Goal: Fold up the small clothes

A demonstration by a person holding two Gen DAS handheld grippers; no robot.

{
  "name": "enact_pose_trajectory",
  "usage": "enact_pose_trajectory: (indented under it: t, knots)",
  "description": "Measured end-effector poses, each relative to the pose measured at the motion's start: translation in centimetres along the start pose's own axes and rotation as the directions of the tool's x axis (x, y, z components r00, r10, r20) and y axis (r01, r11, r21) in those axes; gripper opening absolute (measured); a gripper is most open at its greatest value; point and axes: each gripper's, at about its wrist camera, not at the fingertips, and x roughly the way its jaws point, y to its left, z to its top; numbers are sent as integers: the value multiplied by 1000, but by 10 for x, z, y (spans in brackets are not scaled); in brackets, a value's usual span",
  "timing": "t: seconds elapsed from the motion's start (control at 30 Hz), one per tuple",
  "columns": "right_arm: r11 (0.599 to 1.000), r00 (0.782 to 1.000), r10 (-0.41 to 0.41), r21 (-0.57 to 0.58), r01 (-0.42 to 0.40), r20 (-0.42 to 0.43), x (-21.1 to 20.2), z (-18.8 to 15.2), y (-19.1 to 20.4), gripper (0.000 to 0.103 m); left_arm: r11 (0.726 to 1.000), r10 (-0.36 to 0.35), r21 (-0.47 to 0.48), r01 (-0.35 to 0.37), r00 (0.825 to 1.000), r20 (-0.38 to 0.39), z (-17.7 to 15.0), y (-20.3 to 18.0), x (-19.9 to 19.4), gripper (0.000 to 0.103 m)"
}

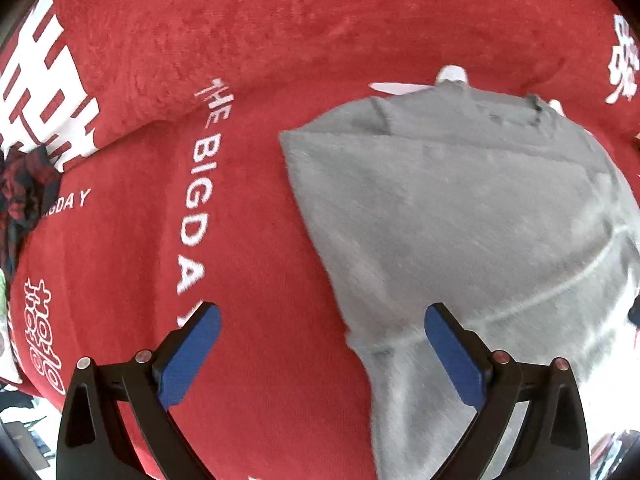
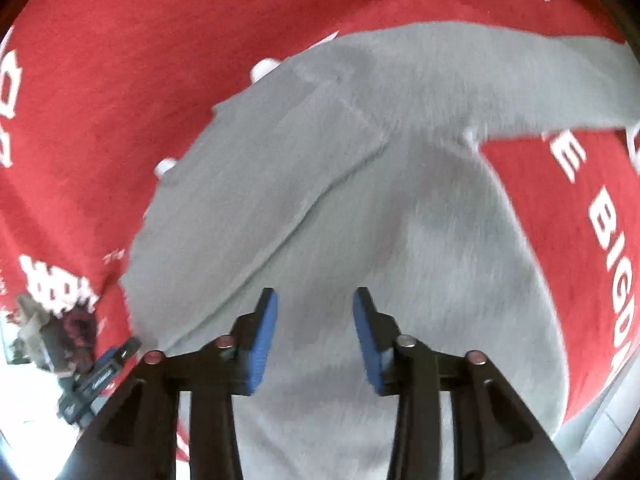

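Garment partly folded on red blanket — both grippers above it, jaws spread, empty; next, regrip an edge.

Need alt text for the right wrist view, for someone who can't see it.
A grey garment lies partly folded on a red blanket with white lettering. The right claw hangs above it, blue pads apart, nothing between them. Picture is motion-blurred.
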Motion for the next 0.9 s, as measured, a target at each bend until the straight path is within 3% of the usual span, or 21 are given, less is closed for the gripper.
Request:
enact_pose_trajectory:
  t: [0.23,0.43,0.67,0.9]
  knots:
    - [998,997,55,44,-53,-53,-2,-51,6,45,999,-38,32,39,999,-22,-16,-24,-19,102]
    - [995,997,66,79,-62,-47,-5,-69,0,49,995,-51,79,53,998,-34,-25,-45,-28,102]
    - [992,994,86,95,-80,-66,-9,-64,-17,50,995,-35,96,41,998,-55,-22,-75,-25,102]
    - [991,990,109,93,-100,-91,-18,-27,-50,51,996,-18,82,25,997,-74,-15,-134,-26,102]
